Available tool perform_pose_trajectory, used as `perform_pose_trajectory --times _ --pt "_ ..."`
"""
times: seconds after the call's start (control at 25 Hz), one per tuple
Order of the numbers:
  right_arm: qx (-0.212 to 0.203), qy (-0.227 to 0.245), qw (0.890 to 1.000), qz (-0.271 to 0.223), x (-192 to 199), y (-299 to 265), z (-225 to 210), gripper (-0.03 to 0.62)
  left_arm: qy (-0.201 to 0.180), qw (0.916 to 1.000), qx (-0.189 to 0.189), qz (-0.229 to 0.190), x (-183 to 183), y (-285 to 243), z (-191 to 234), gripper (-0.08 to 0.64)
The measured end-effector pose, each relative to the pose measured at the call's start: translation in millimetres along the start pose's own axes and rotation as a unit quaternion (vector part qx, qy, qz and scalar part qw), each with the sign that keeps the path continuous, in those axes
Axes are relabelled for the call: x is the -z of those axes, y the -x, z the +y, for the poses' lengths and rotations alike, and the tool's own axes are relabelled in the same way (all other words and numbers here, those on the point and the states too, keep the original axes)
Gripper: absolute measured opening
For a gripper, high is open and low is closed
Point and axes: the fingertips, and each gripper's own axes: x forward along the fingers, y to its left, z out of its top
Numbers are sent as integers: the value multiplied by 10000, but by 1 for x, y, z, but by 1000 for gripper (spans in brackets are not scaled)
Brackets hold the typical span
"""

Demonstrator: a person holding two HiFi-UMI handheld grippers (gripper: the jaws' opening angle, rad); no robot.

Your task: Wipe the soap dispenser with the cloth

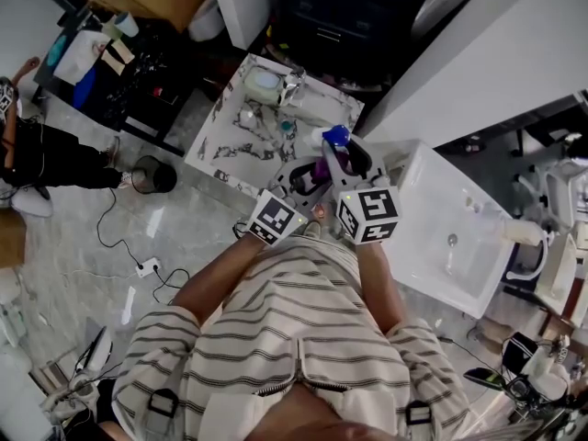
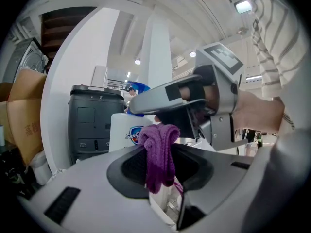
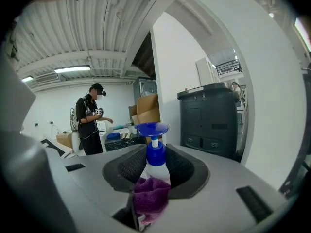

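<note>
White plastic soap dispenser with blue pump in air beside white sink, clenched in right gripper jaws. Left gripper jaws pinch purple knitted cloth at bottle. Advice: hold bottle steady, rub all around body.

White soap dispenser (blue pump on top) stands upright, purple cloth bunched at its base.

The purple cloth looks soft, looped and matt; the soap dispenser is smooth, glossy plastic.

hidden: soap dispenser lower body behind cloth | label: partly covered, wording likely incomplete
</note>
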Motion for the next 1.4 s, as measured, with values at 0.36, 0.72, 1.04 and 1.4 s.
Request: perform_pose_trajectory --times 0.36,0.72,1.04,1.4 --pt "-42 -62 9999 -85 -7 3 -1 133 38 9998 -45 175 10 -2 4 121" --pt "-36 -204 9997 -148 -7 4 -10 133 87 9992 -204 344 23 2 13 121" --pt "6 -246 9995 -189 -8 8 -15 133 77 9987 -336 388 24 8 21 121" --pt "38 -239 9996 -177 -7 8 -20 133 103 9982 -515 276 16 15 29 121"
